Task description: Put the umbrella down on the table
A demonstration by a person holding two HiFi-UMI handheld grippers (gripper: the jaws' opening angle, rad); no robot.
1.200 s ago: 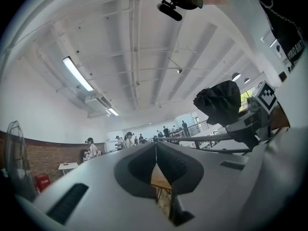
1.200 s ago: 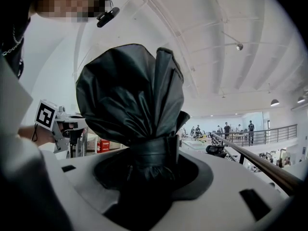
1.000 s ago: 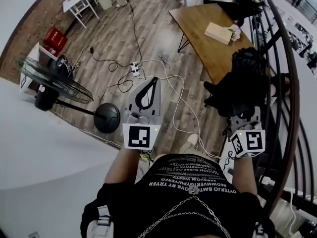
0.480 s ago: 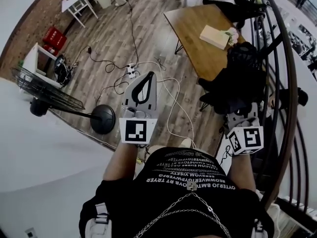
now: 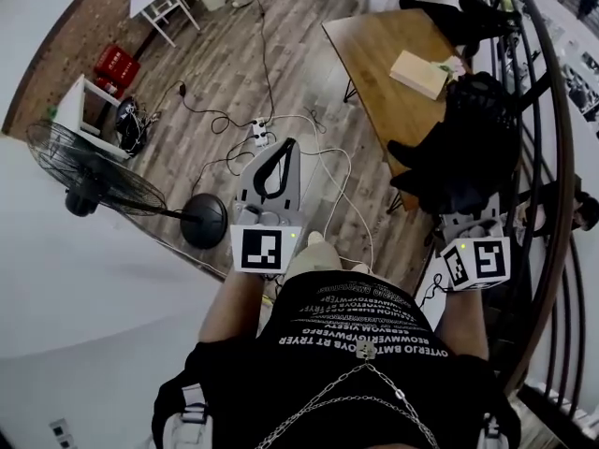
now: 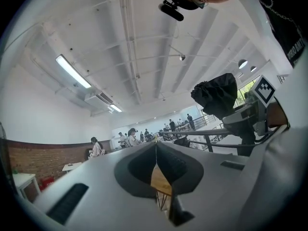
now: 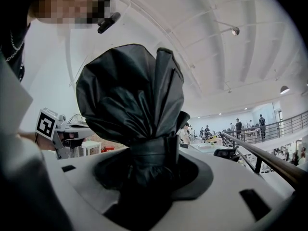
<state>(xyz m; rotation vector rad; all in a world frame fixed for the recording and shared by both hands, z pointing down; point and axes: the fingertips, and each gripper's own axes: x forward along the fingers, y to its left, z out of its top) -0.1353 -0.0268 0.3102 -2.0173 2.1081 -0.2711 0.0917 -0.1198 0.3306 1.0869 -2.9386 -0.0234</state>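
Your right gripper (image 7: 149, 170) is clamped on the folded black umbrella (image 7: 130, 90) at its strapped waist, holding it in the air by the wooden worktop's (image 5: 374, 54) near corner. Your left gripper (image 6: 156, 149) is closed and empty. Expect light, soft, slippery fabric; the strap looks the firmest place to grip. No writing shows on it.

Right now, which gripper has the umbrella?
The right gripper: it is shut on the black folded fabric umbrella. The left gripper has its jaws together with nothing between them.
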